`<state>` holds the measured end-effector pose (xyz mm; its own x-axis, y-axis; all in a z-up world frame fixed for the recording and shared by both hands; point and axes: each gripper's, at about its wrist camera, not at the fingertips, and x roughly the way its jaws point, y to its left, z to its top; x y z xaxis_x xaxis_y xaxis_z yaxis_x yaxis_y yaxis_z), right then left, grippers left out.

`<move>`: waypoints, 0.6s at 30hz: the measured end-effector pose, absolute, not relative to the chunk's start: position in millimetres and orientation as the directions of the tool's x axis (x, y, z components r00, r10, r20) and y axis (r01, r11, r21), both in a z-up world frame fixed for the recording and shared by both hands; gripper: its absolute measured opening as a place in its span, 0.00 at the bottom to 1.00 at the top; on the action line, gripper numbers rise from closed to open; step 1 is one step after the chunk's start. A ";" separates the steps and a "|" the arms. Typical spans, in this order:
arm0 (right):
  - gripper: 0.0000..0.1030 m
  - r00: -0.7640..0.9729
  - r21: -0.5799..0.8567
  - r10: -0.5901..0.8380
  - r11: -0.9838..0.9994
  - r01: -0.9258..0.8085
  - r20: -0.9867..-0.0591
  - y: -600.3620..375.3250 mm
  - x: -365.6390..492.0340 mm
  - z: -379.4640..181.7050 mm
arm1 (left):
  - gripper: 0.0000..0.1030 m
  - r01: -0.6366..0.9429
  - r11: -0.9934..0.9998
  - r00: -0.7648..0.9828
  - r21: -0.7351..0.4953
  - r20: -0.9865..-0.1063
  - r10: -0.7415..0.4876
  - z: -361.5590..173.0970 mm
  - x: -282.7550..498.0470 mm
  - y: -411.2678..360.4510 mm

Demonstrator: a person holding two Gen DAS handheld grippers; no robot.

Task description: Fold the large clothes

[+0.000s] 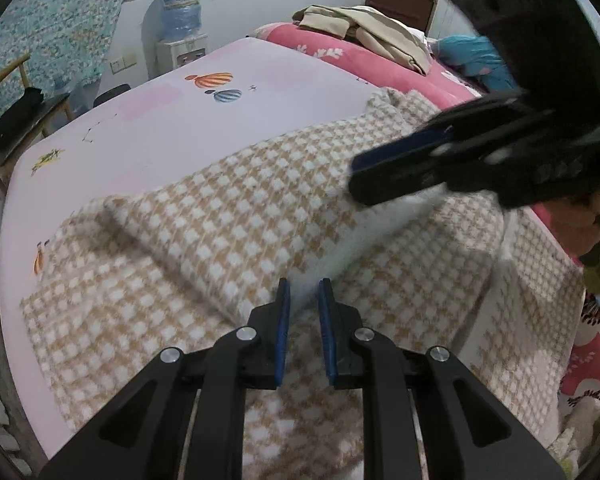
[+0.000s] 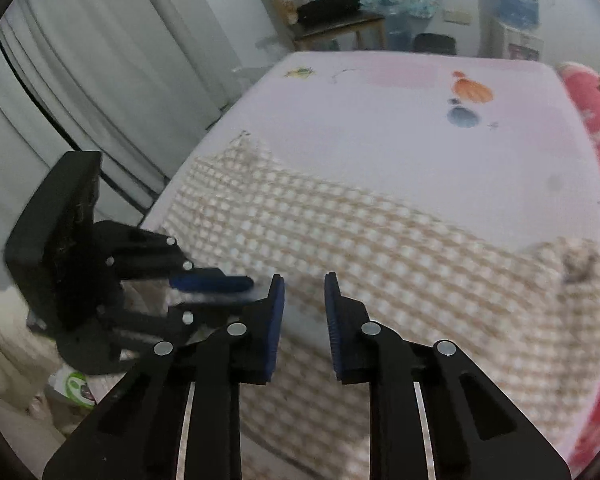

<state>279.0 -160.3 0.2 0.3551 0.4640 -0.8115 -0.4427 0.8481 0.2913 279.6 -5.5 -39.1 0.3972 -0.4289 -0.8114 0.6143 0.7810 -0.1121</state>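
Checked garment spread across the bed

We see the woolly tan-and-white garment [image 1: 228, 216] on the smooth pink bed [image 1: 160, 128]; left hand-held gripper [image 1: 304, 286] pinches its white fold, right hand-held gripper [image 2: 304, 280] narrow, grip unclear.

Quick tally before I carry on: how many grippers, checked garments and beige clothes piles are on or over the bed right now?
Grippers: 2, the left gripper and the right gripper
Checked garment: 1
Beige clothes pile: 1
Total: 4
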 end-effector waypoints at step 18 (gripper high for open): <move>0.16 0.279 0.554 0.625 0.778 -0.298 -0.729 -151.0 301.4 -26.0 | 0.14 0.390 0.894 0.556 -0.220 -0.717 -0.419 7.1 289.9 73.5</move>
<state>301.4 -151.0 -26.0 0.2793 0.6255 -0.7285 -0.2977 0.7778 0.5536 289.9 73.5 7.1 0.5565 -0.4190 -0.7175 0.3898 0.8942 -0.2199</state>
